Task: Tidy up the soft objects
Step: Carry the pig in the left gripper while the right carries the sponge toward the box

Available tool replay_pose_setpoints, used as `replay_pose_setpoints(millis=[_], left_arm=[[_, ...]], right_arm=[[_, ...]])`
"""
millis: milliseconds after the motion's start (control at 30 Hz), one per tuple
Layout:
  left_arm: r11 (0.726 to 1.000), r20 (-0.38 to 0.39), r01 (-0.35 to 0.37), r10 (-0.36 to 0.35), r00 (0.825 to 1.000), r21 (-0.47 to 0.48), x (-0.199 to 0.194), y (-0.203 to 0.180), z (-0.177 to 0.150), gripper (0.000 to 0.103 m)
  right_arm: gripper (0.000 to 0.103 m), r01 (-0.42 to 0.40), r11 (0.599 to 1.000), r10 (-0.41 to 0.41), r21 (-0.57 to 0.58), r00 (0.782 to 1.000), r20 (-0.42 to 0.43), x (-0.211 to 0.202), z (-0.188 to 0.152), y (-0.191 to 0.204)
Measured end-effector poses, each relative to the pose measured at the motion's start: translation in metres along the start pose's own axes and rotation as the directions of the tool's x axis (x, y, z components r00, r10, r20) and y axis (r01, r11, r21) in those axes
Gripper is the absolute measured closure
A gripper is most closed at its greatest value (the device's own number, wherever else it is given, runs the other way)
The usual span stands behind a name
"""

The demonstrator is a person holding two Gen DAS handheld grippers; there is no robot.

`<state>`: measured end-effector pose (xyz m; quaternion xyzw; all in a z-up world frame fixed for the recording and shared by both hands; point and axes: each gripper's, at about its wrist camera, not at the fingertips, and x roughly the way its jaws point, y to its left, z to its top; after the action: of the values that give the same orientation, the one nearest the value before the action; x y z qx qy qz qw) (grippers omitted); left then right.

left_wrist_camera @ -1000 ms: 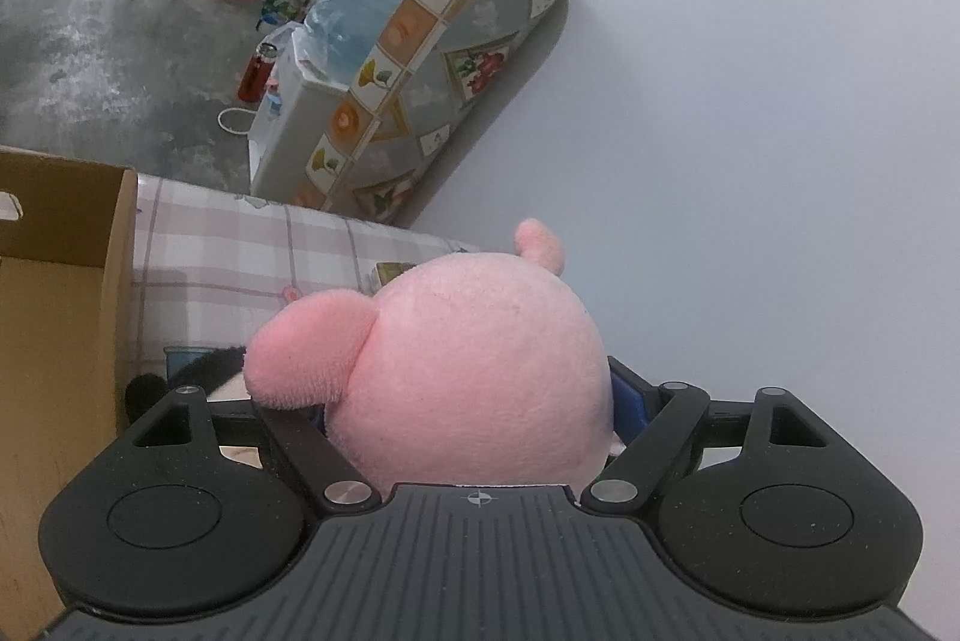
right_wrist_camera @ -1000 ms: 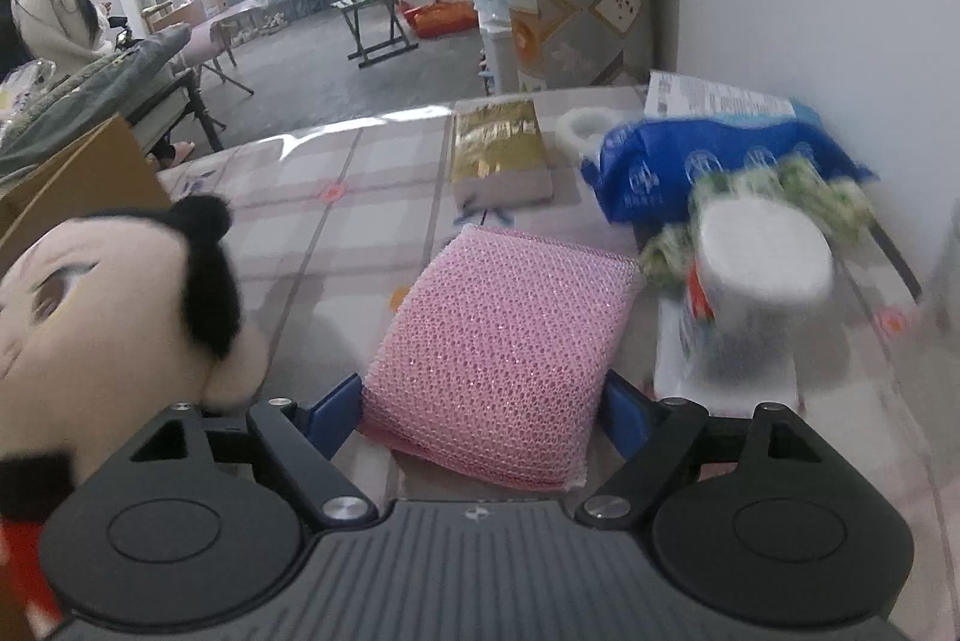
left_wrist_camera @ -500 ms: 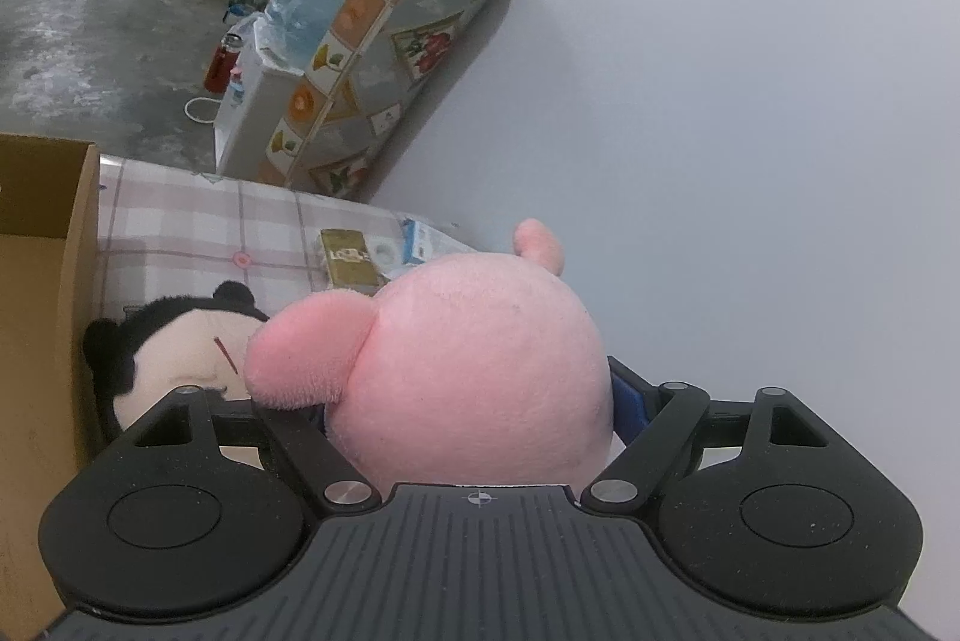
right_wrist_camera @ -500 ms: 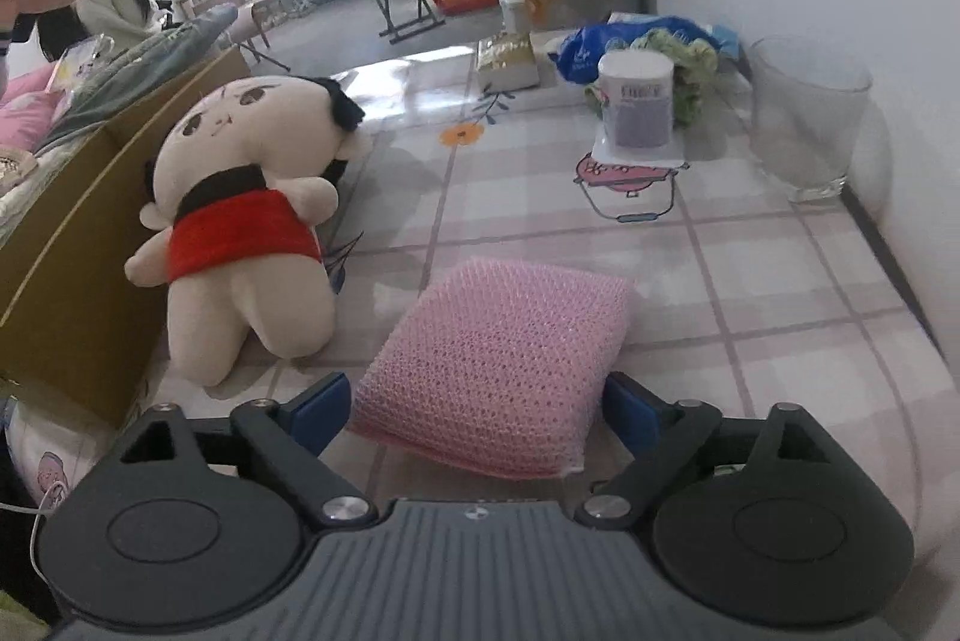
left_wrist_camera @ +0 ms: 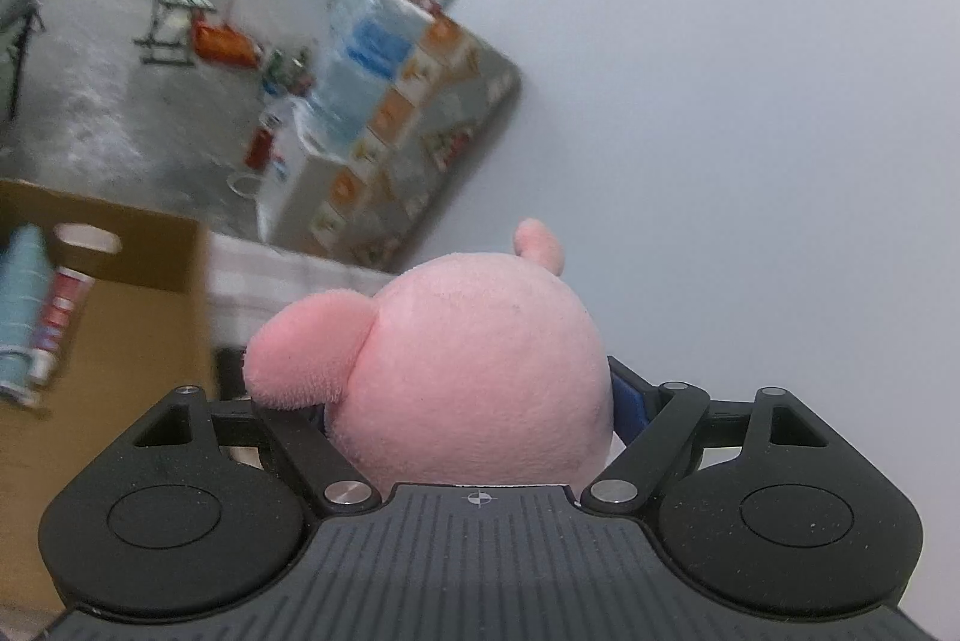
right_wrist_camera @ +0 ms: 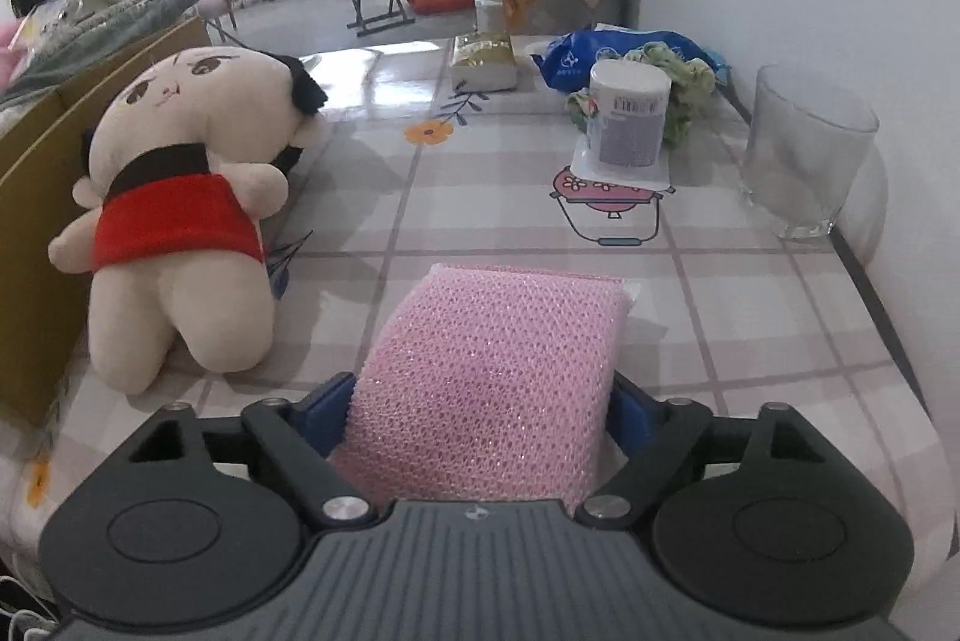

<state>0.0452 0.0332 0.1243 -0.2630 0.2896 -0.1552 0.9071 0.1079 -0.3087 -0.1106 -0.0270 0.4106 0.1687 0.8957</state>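
A round pink plush toy (left_wrist_camera: 474, 359) is held up in the air, and my left gripper (left_wrist_camera: 468, 413) is shut on its sides. Behind it there is mostly white wall. At the left edge stands an open cardboard box (left_wrist_camera: 120, 317) with tubes inside. In the right wrist view a pink mesh sponge (right_wrist_camera: 504, 359) sits between the blue pads (right_wrist_camera: 327, 419) of my right gripper (right_wrist_camera: 480, 413). Its jaws are closing and press the sponge's sides just above the checked tablecloth (right_wrist_camera: 750, 311). A cream doll in a red dress (right_wrist_camera: 180, 197) leans against the box wall (right_wrist_camera: 36, 221).
A clear glass (right_wrist_camera: 804, 149) stands at the table's right edge by the wall. Farther back are a white jar (right_wrist_camera: 627, 113), a blue bag (right_wrist_camera: 600, 47) and a gold packet (right_wrist_camera: 483, 53). A person sits in the far left background.
My left gripper has swung left and up with the pink plush; the box interior has come into view. My right gripper has drawn back along the table with the sponge, which looks more squeezed.
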Motion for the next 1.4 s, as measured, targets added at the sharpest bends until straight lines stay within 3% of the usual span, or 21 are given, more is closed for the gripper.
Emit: replay_pose_setpoints(millis=[167,333,433,633,700,800,900,1000,1100,1200,1333,1400], left_arm=[[0.998,0.043,-0.053,0.054,0.998,-0.034,-0.038,0.020,-0.001,0.022],[0.994,0.070,-0.088,0.092,0.993,-0.061,-0.067,0.037,-0.005,0.022],[0.991,0.082,-0.115,0.120,0.989,-0.068,-0.079,0.047,-0.006,0.022],[0.971,0.055,-0.199,0.207,0.977,-0.129,-0.065,0.086,0.007,0.022],[0.958,0.025,-0.233,0.240,0.970,-0.165,-0.048,0.107,0.016,0.022],[0.931,-0.055,-0.276,0.270,0.961,-0.240,-0.014,0.148,0.030,0.022],[0.885,-0.166,-0.326,0.285,0.944,-0.332,0.029,0.192,0.042,0.022],[0.828,-0.282,-0.385,0.286,0.916,-0.408,0.076,0.235,0.048,0.021],[0.780,-0.343,-0.448,0.316,0.885,-0.436,0.113,0.268,0.051,0.021],[0.747,-0.393,-0.471,0.301,0.869,-0.469,0.152,0.291,0.050,0.021],[0.733,-0.415,-0.478,0.288,0.863,-0.484,0.197,0.308,0.049,0.021],[0.725,-0.402,-0.441,0.244,0.883,-0.529,0.211,0.318,0.046,0.018]], right_arm=[[0.055,-0.042,0.997,0.040,0.071,0.999,0.034,-0.022,0.001,-0.001],[0.055,-0.132,0.988,0.116,0.079,0.978,0.173,-0.083,0.016,0.018],[0.055,-0.251,0.965,0.225,0.069,0.938,0.262,-0.119,0.030,0.035],[0.055,-0.507,0.862,0.475,-0.004,0.805,0.355,-0.149,0.062,0.085],[0.055,-0.535,0.844,0.508,-0.032,0.780,0.366,-0.144,0.071,0.104],[0.055,-0.561,0.827,0.536,-0.044,0.761,0.366,-0.128,0.083,0.125],[0.055,-0.570,0.821,0.547,-0.044,0.760,0.351,-0.111,0.089,0.137],[0.055,-0.577,0.816,0.554,-0.029,0.767,0.324,-0.091,0.092,0.137],[0.055,-0.572,0.820,0.546,-0.001,0.781,0.303,-0.072,0.096,0.130],[0.055,-0.570,0.821,0.537,0.033,0.791,0.293,-0.054,0.096,0.122],[0.055,-0.564,0.823,0.524,0.073,0.802,0.288,-0.033,0.097,0.111],[0.055,-0.558,0.826,0.517,0.084,0.807,0.285,-0.027,0.097,0.108]])
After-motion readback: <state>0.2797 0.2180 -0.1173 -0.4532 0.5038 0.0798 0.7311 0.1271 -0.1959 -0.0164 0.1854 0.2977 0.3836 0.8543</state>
